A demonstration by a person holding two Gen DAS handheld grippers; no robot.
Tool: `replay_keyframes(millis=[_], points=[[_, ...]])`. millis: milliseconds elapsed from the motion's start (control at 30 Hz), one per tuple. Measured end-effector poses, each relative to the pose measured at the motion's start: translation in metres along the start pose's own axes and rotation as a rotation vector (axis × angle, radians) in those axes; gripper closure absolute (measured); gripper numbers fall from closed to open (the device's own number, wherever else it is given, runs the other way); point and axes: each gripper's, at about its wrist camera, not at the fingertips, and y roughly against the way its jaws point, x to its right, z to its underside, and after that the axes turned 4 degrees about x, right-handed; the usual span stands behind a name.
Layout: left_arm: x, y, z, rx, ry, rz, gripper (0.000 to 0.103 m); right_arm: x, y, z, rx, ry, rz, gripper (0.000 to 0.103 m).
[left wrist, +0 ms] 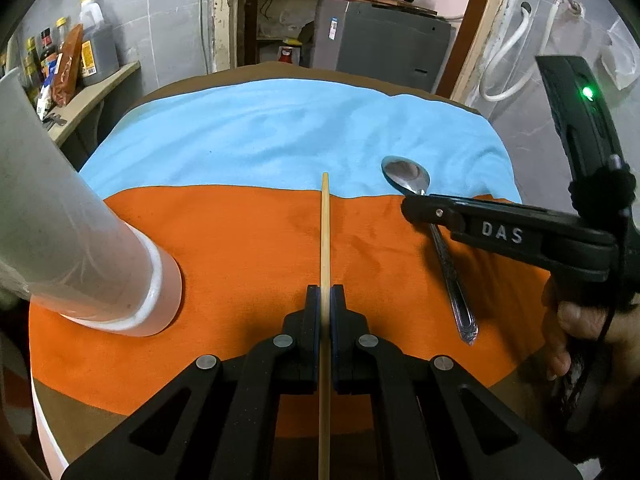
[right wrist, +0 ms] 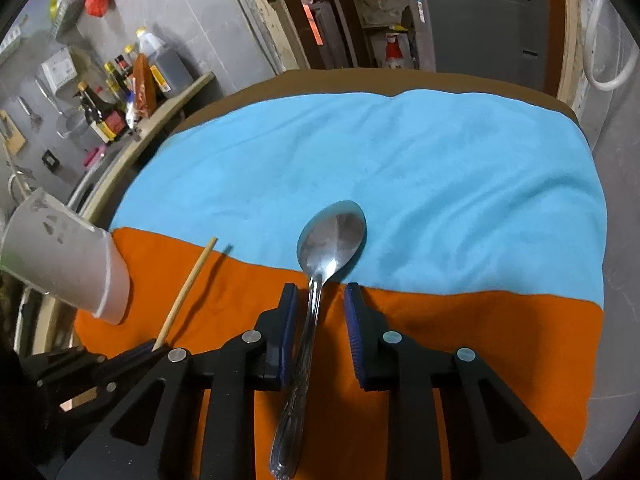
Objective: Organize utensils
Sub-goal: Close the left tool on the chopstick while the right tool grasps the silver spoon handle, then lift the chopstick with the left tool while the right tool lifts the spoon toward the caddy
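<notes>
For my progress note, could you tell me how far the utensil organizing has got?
Done: nothing visibly stowed. In hand: the left gripper is shut on the chopstick; the right gripper straddles the spoon, not yet clamped. Left: both utensils still need placing, presumably in the white cup.

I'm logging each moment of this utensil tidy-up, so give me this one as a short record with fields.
left gripper: jaws shut on the chopstick
right gripper: jaws open, astride the spoon handle
spoon: lying on the cloth, across the orange cloth and blue cloth
cup: standing on the orange cloth, left of the chopstick
</notes>
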Motion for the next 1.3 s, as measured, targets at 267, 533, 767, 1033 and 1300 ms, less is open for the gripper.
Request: replay_keyframes(millis=[267, 533, 767, 1033, 1300], points=[[0.004, -0.016, -0.020, -0.092, -0.005, -0.028, 0.100, -0.011, -0.013, -0.017, -0.086, 0.011, 0.090, 0.083], [0.000, -0.025, -0.027, -0.145, 0.015, -0.028, 0.101, 0.003, -0.010, -0.017, -0.088, -0.045, 0.073, 0.100], [-0.006, 0.021, -0.011, 0.040, 0.066, 0.116, 0.101, 0.020, 0.022, 0.019, 0.052, -0.174, -0.063, 0.099], [0.004, 0.087, 0.000, 0.270, 0.022, 0.127, 0.101, 0.002, 0.088, 0.051, 0.296, -0.151, -0.079, 0.099], [0.003, 0.144, -0.018, 0.489, 0.020, 0.110, 0.101, -0.034, 0.148, 0.041, 0.543, -0.069, -0.118, 0.099]])
